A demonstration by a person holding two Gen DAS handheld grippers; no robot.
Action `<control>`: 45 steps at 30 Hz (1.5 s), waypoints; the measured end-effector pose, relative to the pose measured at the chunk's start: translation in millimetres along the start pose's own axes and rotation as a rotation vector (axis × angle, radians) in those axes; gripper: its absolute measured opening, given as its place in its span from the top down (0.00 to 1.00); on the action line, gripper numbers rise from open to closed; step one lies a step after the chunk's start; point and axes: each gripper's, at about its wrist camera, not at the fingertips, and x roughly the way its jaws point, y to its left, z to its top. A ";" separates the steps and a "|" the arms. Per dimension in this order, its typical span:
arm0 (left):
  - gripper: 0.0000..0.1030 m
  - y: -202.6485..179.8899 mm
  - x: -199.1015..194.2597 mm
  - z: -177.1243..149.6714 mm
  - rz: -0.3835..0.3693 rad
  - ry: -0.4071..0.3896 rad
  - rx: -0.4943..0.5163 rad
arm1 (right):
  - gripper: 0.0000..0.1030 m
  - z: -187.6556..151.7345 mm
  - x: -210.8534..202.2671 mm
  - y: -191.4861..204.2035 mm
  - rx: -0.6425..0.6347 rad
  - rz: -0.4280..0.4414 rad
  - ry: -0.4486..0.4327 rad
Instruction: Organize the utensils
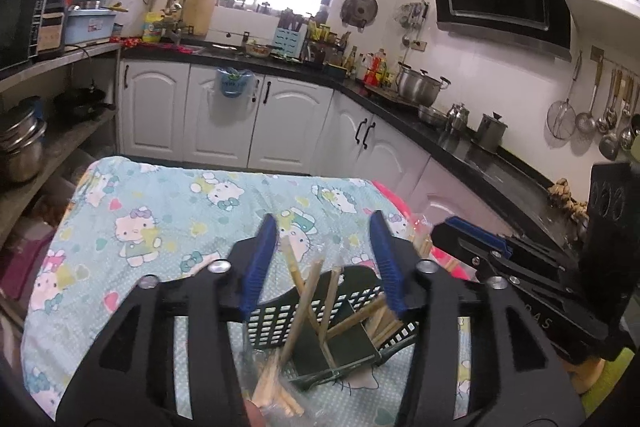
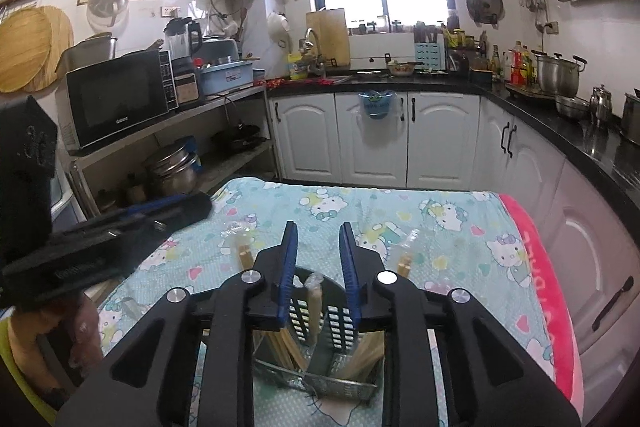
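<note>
A black perforated utensil holder [image 1: 276, 319] [image 2: 340, 323] stands on the cartoon-cat tablecloth [image 1: 160, 211], right below both grippers. Several wooden chopsticks [image 1: 304, 291] lean criss-cross in its compartments. My left gripper [image 1: 324, 223] hangs open above them, its blue pads touching nothing. My right gripper [image 2: 318, 227] is open too; a plastic-wrapped chopstick pair [image 2: 314, 303] stands in the holder between its pads, untouched. More wrapped chopstick packs lie on the cloth [image 2: 244, 253] [image 2: 405, 261] [image 1: 276, 387]. Each gripper shows at the other view's edge [image 1: 444, 225] [image 2: 192, 207].
A pink towel [image 2: 540, 267] runs along the table's right edge. White cabinets [image 2: 372, 139] under a black counter [image 2: 560, 123] wrap the back and right. A shelf with a microwave [image 2: 116, 99] and pots stands at the left.
</note>
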 end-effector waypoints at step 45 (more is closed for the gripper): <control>0.10 -3.9 -100.0 -109.6 0.221 0.097 -0.037 | 0.07 -103.8 -122.3 33.4 -0.044 -0.098 -0.068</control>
